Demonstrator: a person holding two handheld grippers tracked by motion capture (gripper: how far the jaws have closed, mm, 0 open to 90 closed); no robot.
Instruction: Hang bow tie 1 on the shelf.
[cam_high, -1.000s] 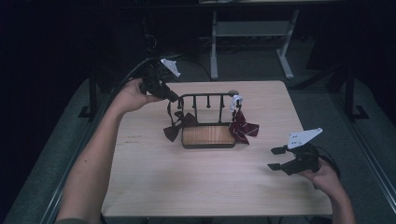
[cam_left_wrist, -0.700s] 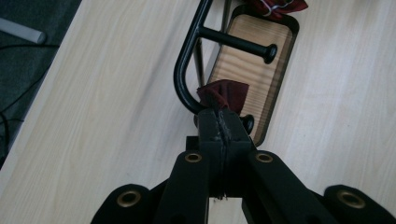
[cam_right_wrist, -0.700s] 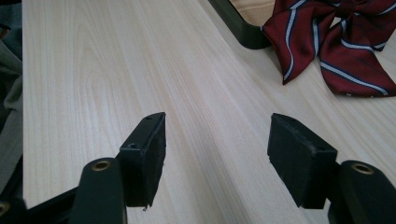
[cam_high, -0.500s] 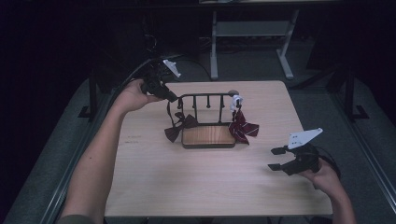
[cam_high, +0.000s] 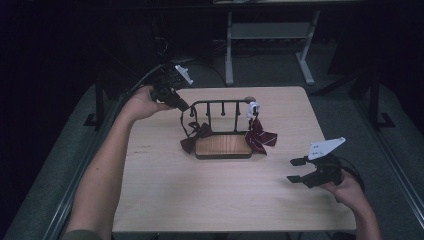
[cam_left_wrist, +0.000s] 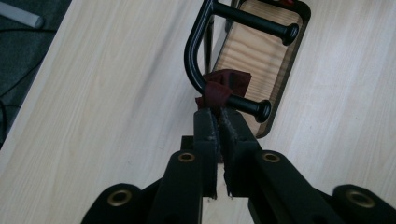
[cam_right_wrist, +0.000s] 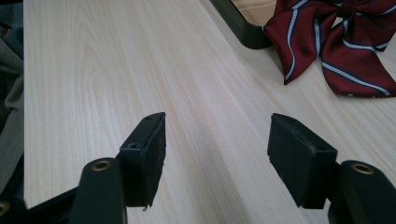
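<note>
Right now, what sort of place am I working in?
Probably a lab or recording bench, not a home: a plain wooden table in a dark room, a metal-legged desk frame behind it, and a small black hanging rack with bow ties staged at centre.

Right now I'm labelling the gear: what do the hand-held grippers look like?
Each hand-held gripper, left and right, is black with two flat-padded jaws, brass-coloured rivets, a pale three-cornered plate on top and a black trailing cable. Forearms bare.
</note>
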